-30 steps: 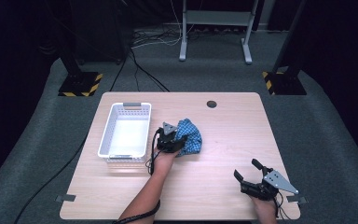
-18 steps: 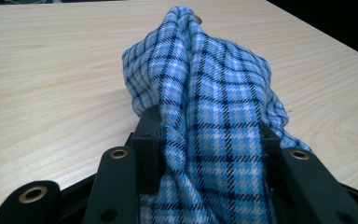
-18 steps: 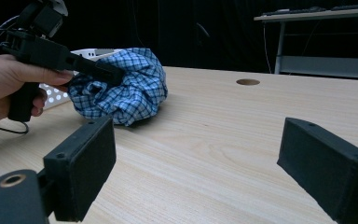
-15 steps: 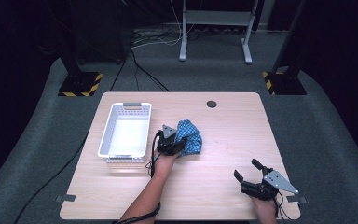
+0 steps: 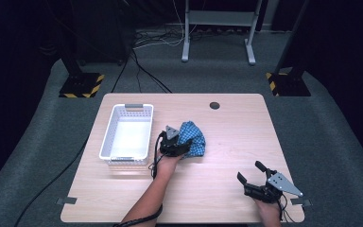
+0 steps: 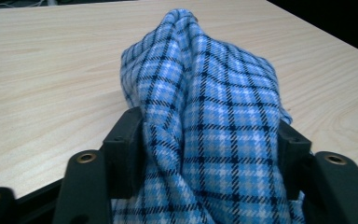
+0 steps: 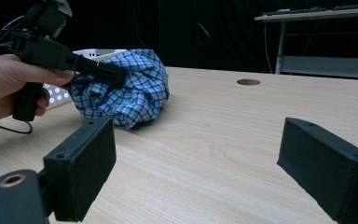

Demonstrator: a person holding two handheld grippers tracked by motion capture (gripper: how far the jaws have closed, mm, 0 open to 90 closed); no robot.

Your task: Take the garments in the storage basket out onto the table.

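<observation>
Cloth point(image 6: 205, 121) between left hand-held gripper point(image 5: 176, 147) jaws

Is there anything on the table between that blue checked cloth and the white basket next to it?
Nothing visible. The left tool is shut on the blue checked cloth, and the white basket sits just beside it, with bare wood between them.

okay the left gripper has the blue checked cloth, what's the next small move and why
Probably lift the bunched blue checked cloth and carry it left toward the white plastic basket. The left gripper is already clamped on it, the basket sits just beside it, and the right gripper rests open, apart.
</observation>
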